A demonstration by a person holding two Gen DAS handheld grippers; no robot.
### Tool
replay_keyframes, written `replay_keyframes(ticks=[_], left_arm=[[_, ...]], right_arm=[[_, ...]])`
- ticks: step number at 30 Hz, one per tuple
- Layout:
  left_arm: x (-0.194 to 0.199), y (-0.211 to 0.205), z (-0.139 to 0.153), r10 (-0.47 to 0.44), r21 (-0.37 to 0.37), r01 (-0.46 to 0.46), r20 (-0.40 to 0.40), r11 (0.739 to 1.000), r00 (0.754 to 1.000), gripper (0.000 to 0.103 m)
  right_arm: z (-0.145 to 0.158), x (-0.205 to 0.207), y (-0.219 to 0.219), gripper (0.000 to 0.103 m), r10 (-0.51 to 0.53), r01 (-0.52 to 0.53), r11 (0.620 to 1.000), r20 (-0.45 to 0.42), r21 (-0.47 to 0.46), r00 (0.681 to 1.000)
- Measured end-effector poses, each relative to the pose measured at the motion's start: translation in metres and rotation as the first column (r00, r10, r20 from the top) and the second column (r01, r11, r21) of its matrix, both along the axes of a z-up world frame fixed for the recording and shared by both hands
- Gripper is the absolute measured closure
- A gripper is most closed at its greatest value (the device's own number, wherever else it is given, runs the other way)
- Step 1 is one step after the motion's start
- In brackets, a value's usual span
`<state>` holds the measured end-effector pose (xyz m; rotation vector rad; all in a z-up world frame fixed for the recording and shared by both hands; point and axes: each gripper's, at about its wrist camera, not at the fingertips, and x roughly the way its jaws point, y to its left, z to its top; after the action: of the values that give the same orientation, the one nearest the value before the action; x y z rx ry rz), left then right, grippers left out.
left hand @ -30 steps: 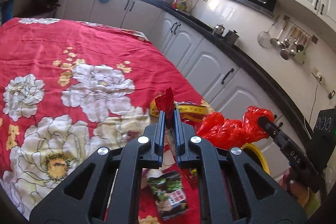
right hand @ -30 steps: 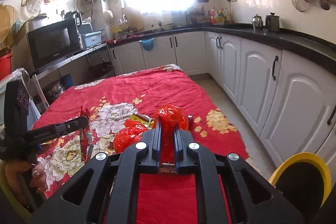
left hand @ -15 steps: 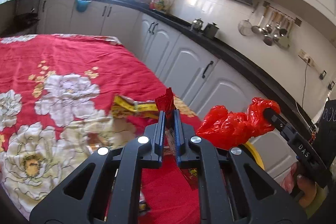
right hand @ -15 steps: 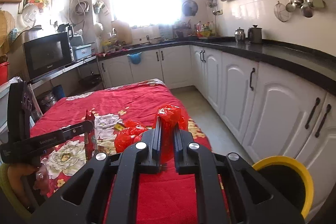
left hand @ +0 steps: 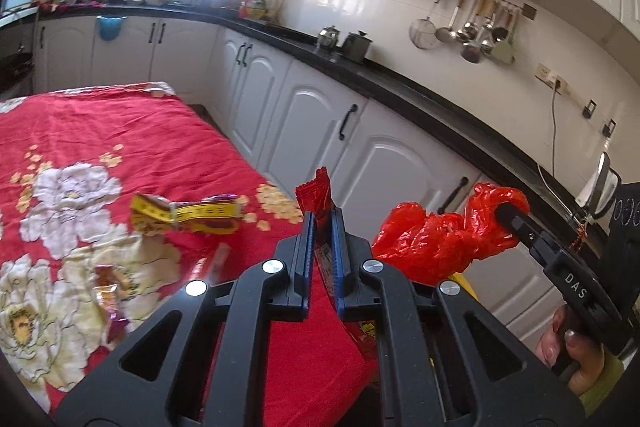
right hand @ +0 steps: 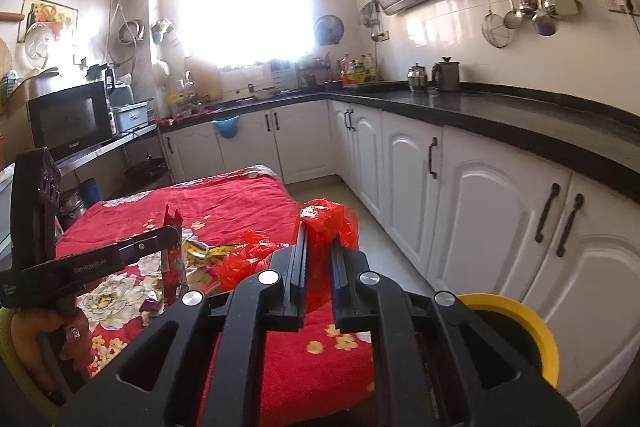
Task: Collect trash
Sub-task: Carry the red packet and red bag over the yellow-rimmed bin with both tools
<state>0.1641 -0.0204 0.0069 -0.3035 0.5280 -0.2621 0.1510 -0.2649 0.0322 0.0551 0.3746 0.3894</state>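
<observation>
My left gripper (left hand: pixel 321 227) is shut on a red snack wrapper (left hand: pixel 317 195), held upright above the table's right edge; the same wrapper (right hand: pixel 173 247) hangs from that gripper in the right wrist view. A crumpled red plastic bag (right hand: pixel 326 223) is clamped in my right gripper (right hand: pixel 318 247), also seen as a red bag (left hand: pixel 436 239) to the right of the left gripper. A yellow-rimmed bin (right hand: pixel 520 315) stands on the floor at the lower right, below the bag. On the red floral tablecloth (left hand: pixel 100 131) lie a yellow wrapper (left hand: pixel 188 213) and small wrappers (left hand: pixel 110 281).
White cabinets (right hand: pixel 472 203) under a black counter (right hand: pixel 500 107) run along the right, with a narrow floor aisle between them and the table. A microwave (right hand: pixel 68 119) sits at the far left. A person's hand (left hand: pixel 568 347) holds the right gripper's handle.
Both grippers have lifted and swung right, off the table toward the cabinets, each still holding its item. The yellow bin has come further into the right wrist view.
</observation>
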Motion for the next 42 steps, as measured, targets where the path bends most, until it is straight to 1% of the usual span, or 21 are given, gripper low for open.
replay_keyframes(ticks=[11, 20, 34, 42], left_arm=[[0.012, -0.049, 0.008, -0.085, 0.025, 0.085, 0.030, 0.996, 0.996, 0.099], [0.021, -0.097, 0.011, -0.161, 0.064, 0.158, 0.048, 0.985, 0.986, 0.099], [0.026, -0.163, 0.000, -0.262, 0.110, 0.256, 0.044, 0.960, 0.964, 0.099], [0.035, -0.191, -0.017, -0.296, 0.107, 0.291, 0.031, 0.951, 0.955, 0.099]], right_arm=[[-0.002, -0.018, -0.047, 0.094, -0.104, 0.104, 0.995, 0.029, -0.009, 0.994], [-0.006, -0.027, -0.081, 0.094, -0.181, 0.181, 0.983, 0.036, 0.003, 0.983], [-0.024, -0.045, -0.130, 0.094, -0.290, 0.289, 0.957, 0.010, 0.033, 0.957], [-0.039, -0.050, -0.151, 0.094, -0.341, 0.342, 0.940, -0.020, 0.024, 0.940]])
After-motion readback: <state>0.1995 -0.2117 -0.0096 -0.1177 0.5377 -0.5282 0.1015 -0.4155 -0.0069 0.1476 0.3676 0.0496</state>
